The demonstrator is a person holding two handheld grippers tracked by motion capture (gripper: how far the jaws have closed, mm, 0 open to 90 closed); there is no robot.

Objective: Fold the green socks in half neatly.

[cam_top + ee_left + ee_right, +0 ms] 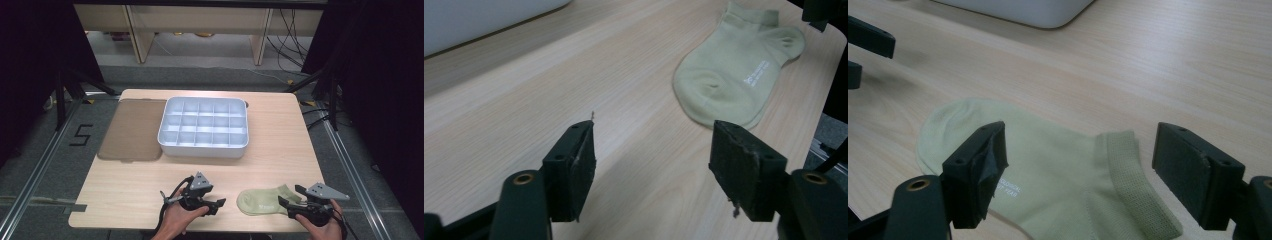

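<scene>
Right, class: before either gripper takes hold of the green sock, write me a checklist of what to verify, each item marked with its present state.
1. Green sock lies flat on the table: ok.
2. Left gripper jaws apart, nothing between them: ok.
3. Right gripper jaws apart, sock beneath, not yet pinched: ok.
4. Left gripper has reached the sock: not ok, bare wood lies between.
5. White compartment tray has free compartments: ok.
6. Sock is a single layer: cannot tell.
</scene>
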